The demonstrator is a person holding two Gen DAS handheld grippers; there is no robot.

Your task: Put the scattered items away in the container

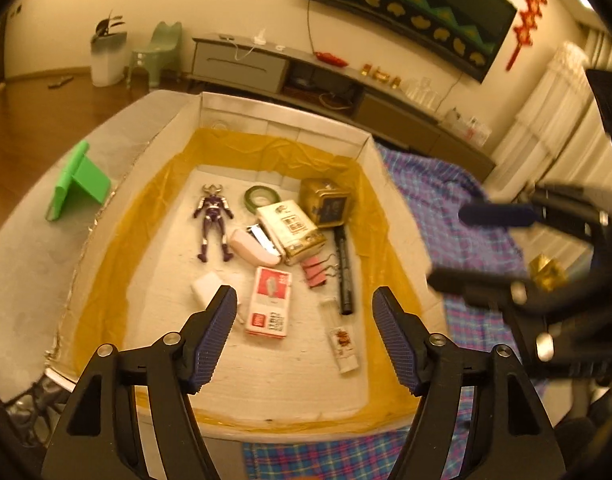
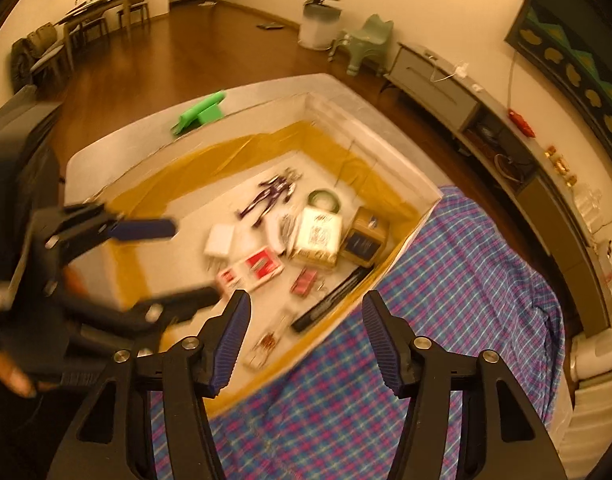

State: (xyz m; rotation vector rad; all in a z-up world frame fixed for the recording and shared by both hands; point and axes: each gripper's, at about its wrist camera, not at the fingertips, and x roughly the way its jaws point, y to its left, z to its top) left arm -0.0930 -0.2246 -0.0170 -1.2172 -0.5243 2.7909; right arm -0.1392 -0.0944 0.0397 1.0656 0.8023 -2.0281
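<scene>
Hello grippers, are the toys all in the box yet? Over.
Left gripper open, empty. Right gripper open, empty. Box holds most; gold item left on cloth.

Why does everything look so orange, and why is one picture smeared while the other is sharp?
Both views carry a warm yellow-orange indoor cast, with dark rounded corners and walls bent by the fisheye lens. Left wrist view: the box and the toy figure are crisp; only the right gripper passing at the right edge is blurred. Right wrist view: the whole scene is motion-smeared, the figure streaked, the left gripper a dark blur.
</scene>
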